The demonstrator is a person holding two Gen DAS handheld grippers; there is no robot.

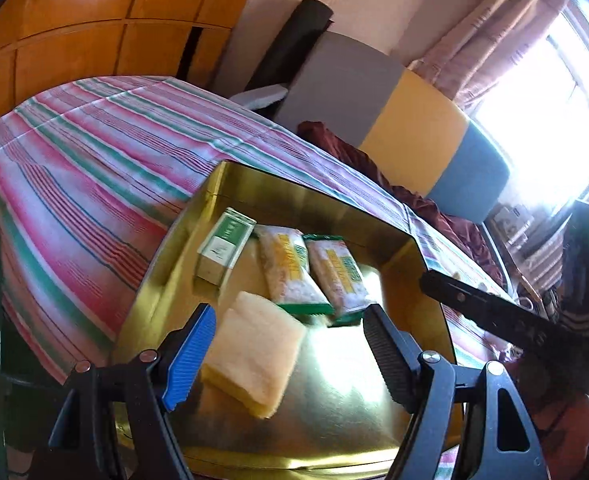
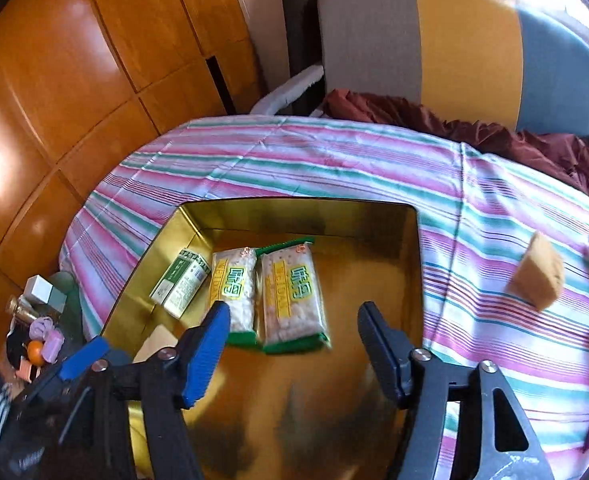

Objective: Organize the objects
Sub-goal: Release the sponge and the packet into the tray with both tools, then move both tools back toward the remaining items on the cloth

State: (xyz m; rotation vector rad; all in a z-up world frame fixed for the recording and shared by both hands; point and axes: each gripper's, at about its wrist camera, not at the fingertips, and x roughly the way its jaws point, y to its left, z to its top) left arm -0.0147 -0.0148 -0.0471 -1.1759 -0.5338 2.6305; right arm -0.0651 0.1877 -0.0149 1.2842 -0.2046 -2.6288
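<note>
Just left of the left gripper [image 1: 288, 332], inside the gold tin tray [image 1: 198, 216], a small green-and-white box [image 1: 224, 250] lies against the tray's left wall. Between the left gripper's spread, empty fingers sits a pale yellow sponge [image 1: 254, 354], flat on the tray floor and close to the blue left finger [image 1: 188, 360]; whether they touch cannot be told. Ahead of the gripper, two green-edged snack packets [image 1: 288, 270] lie side by side, touching, the right one [image 1: 338, 276] reaching toward the black right finger [image 1: 390, 356]. The tray rests on a striped bedcover [image 1: 82, 168].

In the right wrist view, the right gripper [image 2: 292, 336] is likewise released and holds nothing, hovering over the tray [image 2: 412, 264]. To its left is the box [image 2: 180, 282]; directly ahead, between and beyond its fingers, lie the two packets [image 2: 234, 292] and [image 2: 290, 296]. A corner of the pale sponge [image 2: 156, 346] shows behind the blue finger. Well to the right of the gripper, outside the tray on the bedcover [image 2: 334, 160], an orange-brown sponge block [image 2: 536, 276] sits alone.
</note>
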